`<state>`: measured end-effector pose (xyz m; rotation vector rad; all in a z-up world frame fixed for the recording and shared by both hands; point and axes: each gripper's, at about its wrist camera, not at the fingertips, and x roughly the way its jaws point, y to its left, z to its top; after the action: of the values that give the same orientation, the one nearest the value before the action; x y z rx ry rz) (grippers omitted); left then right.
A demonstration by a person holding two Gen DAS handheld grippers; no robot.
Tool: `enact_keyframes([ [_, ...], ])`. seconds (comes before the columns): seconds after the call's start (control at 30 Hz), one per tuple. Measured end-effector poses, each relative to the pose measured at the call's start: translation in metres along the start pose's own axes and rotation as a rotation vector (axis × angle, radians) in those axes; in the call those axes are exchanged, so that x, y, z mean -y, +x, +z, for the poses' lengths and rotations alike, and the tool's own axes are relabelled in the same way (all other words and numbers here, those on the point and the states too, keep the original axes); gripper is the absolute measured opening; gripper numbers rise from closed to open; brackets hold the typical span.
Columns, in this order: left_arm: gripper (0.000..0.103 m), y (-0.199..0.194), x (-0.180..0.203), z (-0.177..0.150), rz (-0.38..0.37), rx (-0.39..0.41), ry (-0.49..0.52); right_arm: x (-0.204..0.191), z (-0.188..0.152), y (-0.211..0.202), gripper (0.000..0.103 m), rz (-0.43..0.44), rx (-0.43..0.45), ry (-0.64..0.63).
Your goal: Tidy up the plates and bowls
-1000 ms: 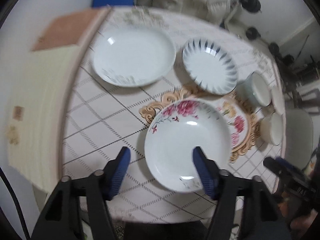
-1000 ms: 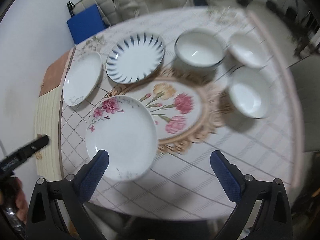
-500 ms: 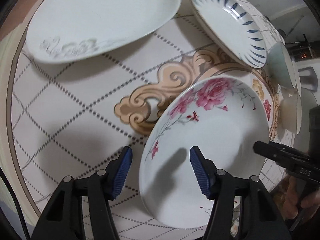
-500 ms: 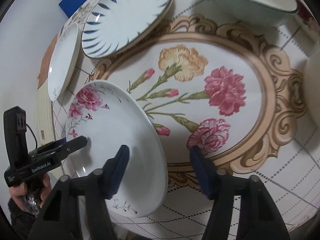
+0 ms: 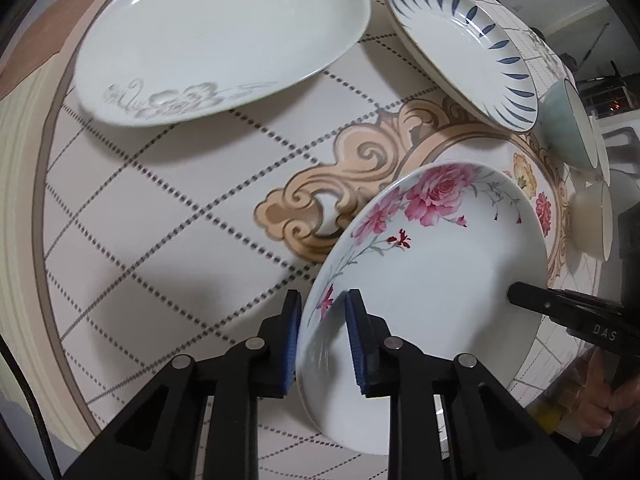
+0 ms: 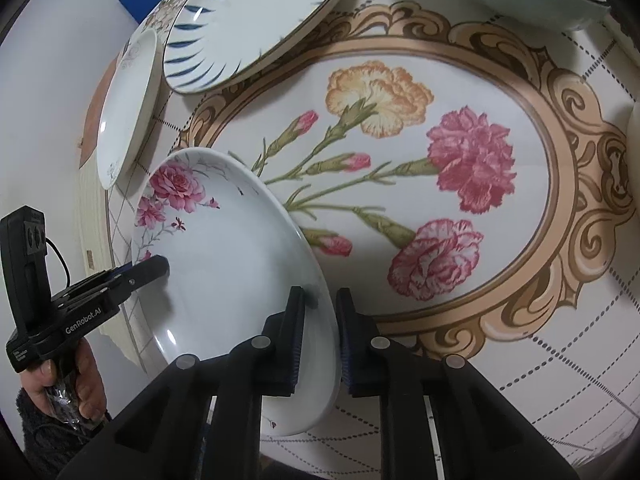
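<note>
Now both grippers pinch the rose plate [image 5: 432, 280].
The left gripper [image 5: 322, 336] clamps its left rim, the right gripper [image 6: 318, 332] the opposite rim; the plate lies between them.

Left gripper [image 5: 322, 336] and right gripper [image 6: 319, 334]: fingers nearly closed, apparently pinching opposite rim edges.

Round table [image 5: 168, 232] under a cream cloth with dotted diamond lines and a gold-scrolled medallion [image 6: 400, 184] of carnations. Resting on it: 1 white plate with grey flowers [image 5: 216, 40] at the far left, 1 blue-dashed plate [image 5: 460, 44] beside it, 1 rose-painted plate [image 5: 432, 280] at the near edge, pale bowls [image 5: 568, 128] further right
</note>
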<state>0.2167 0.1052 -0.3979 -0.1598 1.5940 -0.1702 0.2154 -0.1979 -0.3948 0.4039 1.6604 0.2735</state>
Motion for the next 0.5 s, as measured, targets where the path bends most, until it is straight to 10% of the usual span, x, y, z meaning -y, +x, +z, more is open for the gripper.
enact_keyframes([
  [0.5, 0.019, -0.057, -0.077, -0.036, 0.043, 0.065, -0.136, -0.104, -0.003, 0.021, 0.018, 0.054, -0.060, -0.131],
])
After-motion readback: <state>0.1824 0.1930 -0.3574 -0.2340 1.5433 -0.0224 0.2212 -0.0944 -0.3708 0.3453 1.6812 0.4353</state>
